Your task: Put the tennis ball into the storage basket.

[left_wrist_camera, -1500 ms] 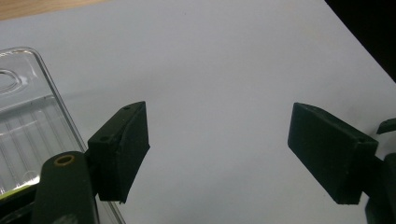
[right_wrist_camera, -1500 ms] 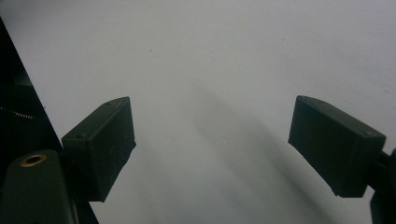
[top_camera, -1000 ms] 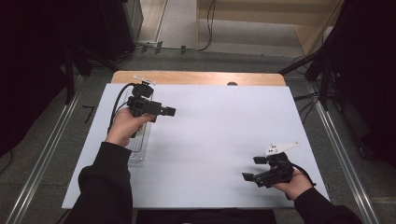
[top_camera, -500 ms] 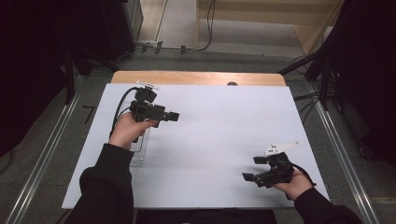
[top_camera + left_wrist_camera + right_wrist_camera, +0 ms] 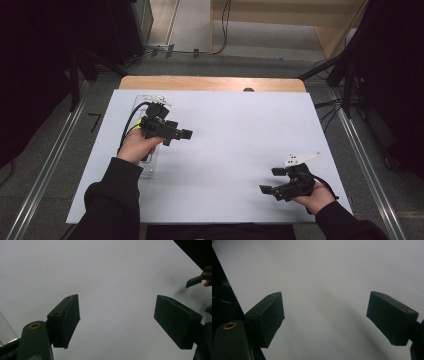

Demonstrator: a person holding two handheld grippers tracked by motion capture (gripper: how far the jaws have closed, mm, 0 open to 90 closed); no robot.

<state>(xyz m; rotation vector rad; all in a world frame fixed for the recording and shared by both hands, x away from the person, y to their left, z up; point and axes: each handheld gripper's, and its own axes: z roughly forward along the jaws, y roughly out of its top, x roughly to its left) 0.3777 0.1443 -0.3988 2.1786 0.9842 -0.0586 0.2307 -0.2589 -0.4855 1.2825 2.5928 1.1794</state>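
My left gripper hovers over the left part of the white board, pointing right. In the left gripper view its jaws stand apart with only bare white board between them. My right gripper sits low at the board's near right corner, pointing left. Its jaws are also apart with nothing between them. The right gripper's tip shows far off at the upper right of the left gripper view. A long clear plastic strip lies on the board under my left hand.
The white board lies on a wooden table whose far edge shows behind it, with a small dark spot on that edge. Metal rails run along the floor on both sides. Cables lie on the floor beyond.
My left hand with its gripper has drifted nearer and slightly right over the clear strip. The right hand has stayed where it was.
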